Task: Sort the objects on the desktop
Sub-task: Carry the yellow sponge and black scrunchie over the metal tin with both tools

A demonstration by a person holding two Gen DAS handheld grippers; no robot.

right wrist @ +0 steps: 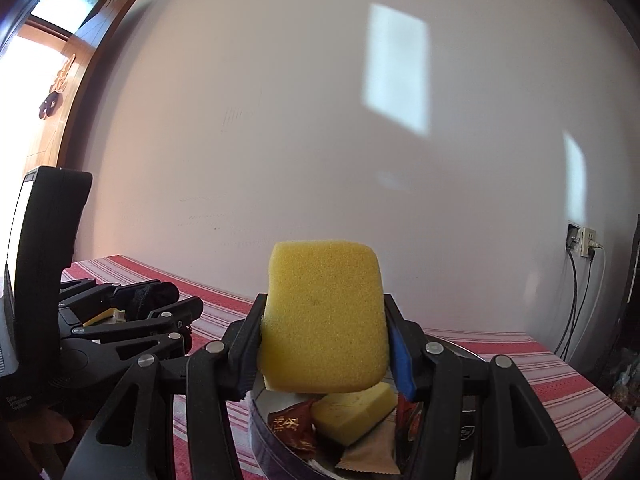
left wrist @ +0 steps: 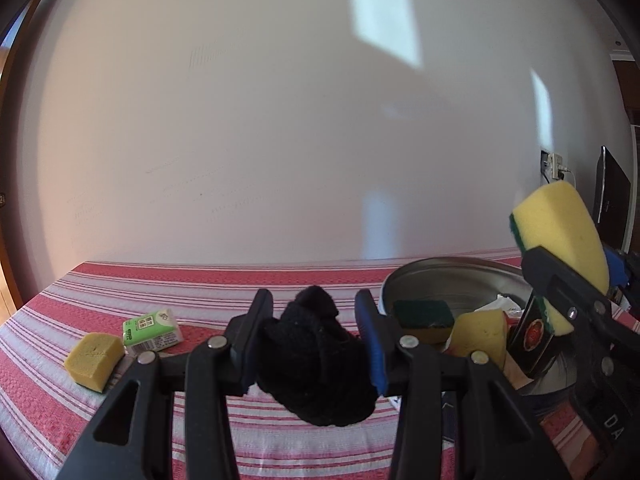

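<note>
We see a crumpled black knitted cloth [left wrist: 316,364] held above the striped tablecloth, a yellow sponge with green backing [right wrist: 324,316] upright over the round metal basin [left wrist: 448,276].

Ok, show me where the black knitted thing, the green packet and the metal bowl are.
black knitted cloth [left wrist: 316,360]: left wrist view, middle of the bundle between the fingers.
green packet [left wrist: 152,330]: left wrist view, its top face, lying on the striped cloth.
metal bowl [left wrist: 440,270]: left wrist view, bare inner wall near the far rim.
</note>
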